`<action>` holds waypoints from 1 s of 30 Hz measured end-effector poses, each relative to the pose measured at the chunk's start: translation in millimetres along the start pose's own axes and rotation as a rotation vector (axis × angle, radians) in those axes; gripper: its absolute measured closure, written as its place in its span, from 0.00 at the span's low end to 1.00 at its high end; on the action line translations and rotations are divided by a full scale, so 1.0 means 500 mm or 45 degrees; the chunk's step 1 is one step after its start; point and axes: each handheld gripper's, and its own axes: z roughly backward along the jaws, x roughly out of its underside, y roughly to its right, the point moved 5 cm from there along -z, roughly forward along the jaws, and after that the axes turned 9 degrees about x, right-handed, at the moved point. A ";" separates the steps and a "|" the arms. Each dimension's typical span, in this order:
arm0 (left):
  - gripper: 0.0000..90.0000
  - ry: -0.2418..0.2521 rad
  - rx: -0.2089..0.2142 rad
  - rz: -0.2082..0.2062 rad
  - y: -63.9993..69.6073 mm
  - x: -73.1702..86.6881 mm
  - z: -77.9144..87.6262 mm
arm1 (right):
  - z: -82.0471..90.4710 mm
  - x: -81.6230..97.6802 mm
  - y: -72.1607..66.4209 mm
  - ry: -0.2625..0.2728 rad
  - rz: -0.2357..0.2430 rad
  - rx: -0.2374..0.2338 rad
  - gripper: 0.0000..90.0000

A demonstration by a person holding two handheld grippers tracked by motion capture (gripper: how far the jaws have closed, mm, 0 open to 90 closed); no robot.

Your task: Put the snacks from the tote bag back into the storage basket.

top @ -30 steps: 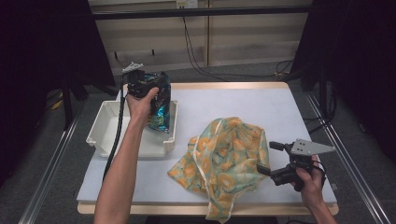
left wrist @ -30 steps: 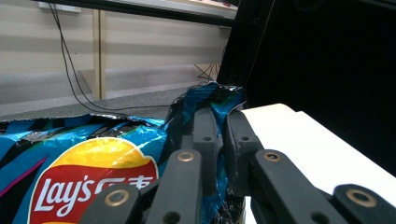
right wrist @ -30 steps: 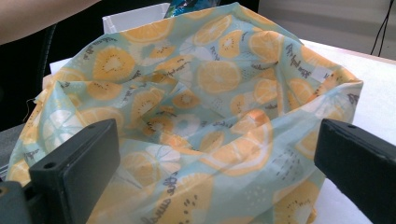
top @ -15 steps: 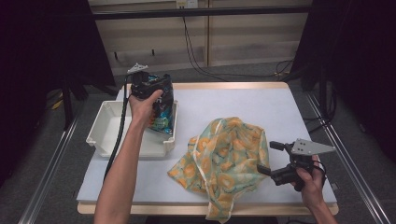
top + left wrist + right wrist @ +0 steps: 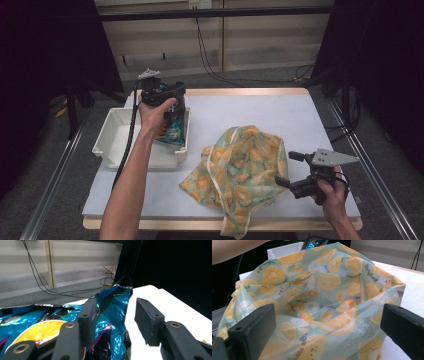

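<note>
You had your left gripper (image 5: 172, 102) with its jaws apart around the foil snack bag (image 5: 110, 315) over the white tray (image 5: 114, 145), probably releasing it, while your right gripper (image 5: 286, 170) waited wide open beside the fruit-print cloth (image 5: 240, 172) on the surface (image 5: 280, 112), which you would likely have to grasp next.

High view overhead facing forward, both tool cameras close, shared cloth (image 5: 239, 170)

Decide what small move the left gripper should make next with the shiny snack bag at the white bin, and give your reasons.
Probably lift the left gripper straight up and away. Its jaws stand open, one pad just against the snack bag and the other apart from it, and the bag leans inside the white bin, so it looks already placed.
</note>
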 end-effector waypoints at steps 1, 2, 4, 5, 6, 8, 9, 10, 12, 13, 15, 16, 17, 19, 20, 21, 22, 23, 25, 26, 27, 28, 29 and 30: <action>0.58 -0.011 0.001 -0.009 0.000 0.001 -0.001 | 0.000 0.000 0.000 0.000 0.000 -0.001 0.00; 0.58 -0.022 0.000 -0.016 0.000 0.003 -0.003 | 0.000 0.000 0.000 0.000 0.001 -0.002 0.00; 0.57 -0.029 -0.005 -0.012 -0.002 0.007 -0.005 | 0.000 0.000 0.000 0.002 0.001 -0.001 0.00; 0.55 -0.032 -0.010 -0.011 -0.003 0.007 -0.006 | 0.001 0.000 0.001 0.001 0.001 -0.001 0.00; 0.55 -0.033 -0.004 -0.013 -0.003 0.008 -0.007 | 0.001 0.000 0.001 0.003 0.002 -0.001 0.00; 0.54 -0.034 -0.005 -0.004 -0.003 0.009 -0.009 | 0.001 0.000 0.001 0.002 0.000 -0.001 0.00; 0.54 -0.048 -0.010 -0.014 -0.004 0.010 -0.008 | 0.001 0.000 0.001 0.002 0.002 -0.002 0.00; 0.53 -0.046 -0.002 -0.010 -0.003 0.010 -0.009 | 0.000 0.000 0.001 0.002 0.001 -0.002 0.00; 0.51 -0.043 -0.007 -0.018 -0.001 0.009 -0.007 | 0.000 0.000 0.001 0.002 0.002 -0.003 0.00; 0.51 -0.036 -0.005 -0.020 0.001 0.008 -0.005 | 0.000 0.000 0.001 0.002 0.001 -0.002 0.00; 0.47 -0.048 0.001 -0.040 0.006 0.005 0.003 | 0.000 0.000 0.000 0.003 0.000 -0.004 0.00; 0.46 -0.053 0.012 -0.056 0.009 0.004 0.010 | 0.001 -0.001 0.000 0.002 0.003 -0.002 0.00; 0.45 -0.053 0.025 -0.063 0.013 0.003 0.017 | 0.001 -0.001 0.000 0.002 0.003 -0.003 0.00; 0.46 -0.045 0.061 -0.073 0.020 0.003 0.034 | 0.001 -0.001 0.000 0.003 0.004 -0.007 0.00; 0.48 -0.056 0.077 -0.088 0.023 0.005 0.045 | 0.001 -0.001 0.000 0.003 0.003 -0.005 0.00; 0.50 -0.065 0.086 -0.098 0.026 0.008 0.053 | 0.001 -0.001 0.000 0.002 0.004 -0.006 0.00; 0.53 -0.074 0.079 -0.117 0.030 0.014 0.064 | 0.001 -0.001 -0.001 0.000 0.003 -0.006 0.00; 0.56 -0.082 0.094 -0.132 0.031 0.019 0.074 | 0.001 -0.001 -0.001 -0.002 0.003 -0.005 0.00; 0.63 -0.087 0.095 -0.144 0.031 0.027 0.093 | 0.001 -0.001 -0.002 -0.001 0.000 -0.005 0.00; 0.66 -0.089 0.103 -0.147 0.031 0.033 0.105 | 0.001 -0.001 -0.002 -0.001 0.002 -0.003 0.00; 0.69 -0.090 0.104 -0.149 0.032 0.037 0.112 | 0.000 -0.001 -0.002 -0.002 0.001 -0.002 0.00; 0.73 -0.100 0.107 -0.156 0.034 0.044 0.122 | 0.000 -0.001 -0.003 -0.001 0.003 -0.003 0.00; 0.76 -0.111 0.112 -0.173 0.034 0.052 0.133 | 0.000 -0.001 -0.003 -0.003 0.004 -0.001 0.00; 0.81 -0.118 0.111 -0.181 0.034 0.059 0.143 | 0.000 -0.001 -0.003 -0.004 0.005 -0.004 0.00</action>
